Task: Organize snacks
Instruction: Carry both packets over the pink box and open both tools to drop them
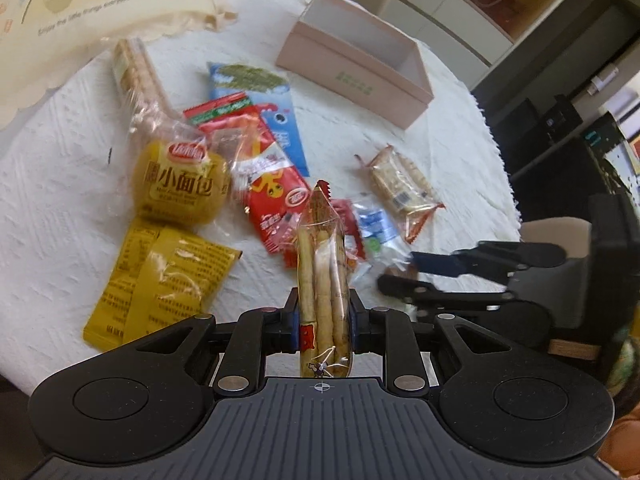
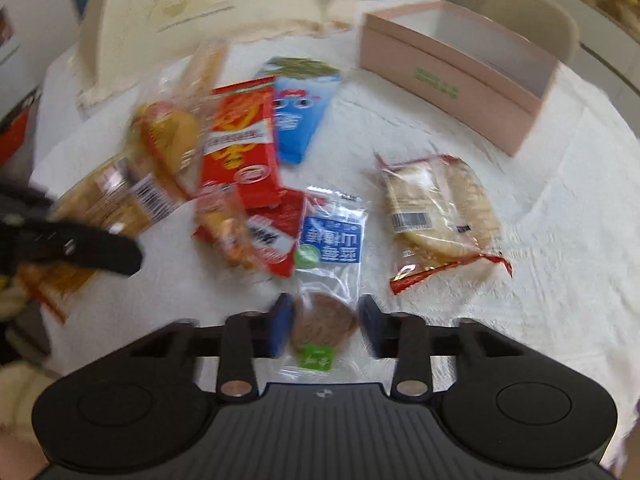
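Left wrist view shows the left gripper (image 1: 322, 320) pinching a clear packet of biscuit sticks (image 1: 323, 280), its long axis running straight up the frame along the fingers, top seal toward the upper middle. The pink box (image 1: 360, 80), open and seemingly empty, sits in the upper right of that frame, well apart from the packet, with the scattered snack pile on the white tabletop (image 1: 60, 220) between and to the left. So the packet's way to the box lies up and to the right, over the pile.

In the right wrist view the right gripper (image 2: 324, 328) has its pads either side of a clear packet with a blue label (image 2: 332, 240) and a brown round snack at its lower end; the jaws look narrowed around it, but blur hides whether the pads actually press it. That packet also lies lengthwise up the frame. The pink box (image 2: 460, 80) stands in the upper right here too, and looks nearer to this gripper than to the left one, with only a wafer packet (image 2: 440, 212) beside the path.
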### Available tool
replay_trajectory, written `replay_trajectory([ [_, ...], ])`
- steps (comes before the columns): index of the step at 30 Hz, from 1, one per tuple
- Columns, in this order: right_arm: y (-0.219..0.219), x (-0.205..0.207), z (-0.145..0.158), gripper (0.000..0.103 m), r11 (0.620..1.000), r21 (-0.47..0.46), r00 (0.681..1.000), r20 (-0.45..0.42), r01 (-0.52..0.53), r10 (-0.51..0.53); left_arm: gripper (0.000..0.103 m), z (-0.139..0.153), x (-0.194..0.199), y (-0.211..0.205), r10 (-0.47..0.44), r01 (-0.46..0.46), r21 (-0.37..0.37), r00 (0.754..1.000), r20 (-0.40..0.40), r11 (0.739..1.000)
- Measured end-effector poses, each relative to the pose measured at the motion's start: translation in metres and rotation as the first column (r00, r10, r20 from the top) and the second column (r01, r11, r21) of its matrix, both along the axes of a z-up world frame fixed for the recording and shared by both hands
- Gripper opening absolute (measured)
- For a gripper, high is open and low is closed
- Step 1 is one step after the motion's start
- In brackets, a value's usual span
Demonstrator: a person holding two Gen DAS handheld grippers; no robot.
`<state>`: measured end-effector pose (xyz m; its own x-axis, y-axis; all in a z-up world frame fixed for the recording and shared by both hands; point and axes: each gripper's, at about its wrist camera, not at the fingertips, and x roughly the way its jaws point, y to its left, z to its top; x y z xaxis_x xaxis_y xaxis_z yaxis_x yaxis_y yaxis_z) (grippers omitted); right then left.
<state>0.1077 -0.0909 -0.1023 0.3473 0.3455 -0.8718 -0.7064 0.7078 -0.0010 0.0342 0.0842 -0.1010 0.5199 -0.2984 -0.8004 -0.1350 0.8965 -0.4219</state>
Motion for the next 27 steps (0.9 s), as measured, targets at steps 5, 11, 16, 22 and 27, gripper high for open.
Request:
replay_trajectory([
  [5,-0.029,0.009,0.058,0.035,0.992,0.113,0.998,0.014,0.061,-0.063,0.025,0.027,0.015,-0.003,-0.053,0.054,-0.01,0.996,0.067,0.999],
  [11,-0.043,0.05,0.138,0.035,0.968,0.233,0.982,0.136,0.097,-0.132,0.025,0.099,0.088,0.014,-0.095,0.116,-0.062,0.958,0.272,0.991],
  [16,-0.029,0.134,0.158,0.037,0.944,0.271,0.965,0.13,0.185,-0.227,0.026,0.148,0.195,0.021,-0.115,0.152,-0.068,0.918,0.38,0.986],
  [22,-0.029,0.23,0.119,0.062,0.913,0.257,0.943,0.009,0.318,-0.331,0.031,0.082,0.328,0.029,-0.019,0.033,-0.093,0.988,0.153,0.995],
  [27,-0.05,0.245,0.069,0.062,0.92,0.185,0.936,0.014,0.344,-0.353,0.031,0.043,0.345,0.037,0.041,-0.052,0.075,0.989,0.139,0.996],
])
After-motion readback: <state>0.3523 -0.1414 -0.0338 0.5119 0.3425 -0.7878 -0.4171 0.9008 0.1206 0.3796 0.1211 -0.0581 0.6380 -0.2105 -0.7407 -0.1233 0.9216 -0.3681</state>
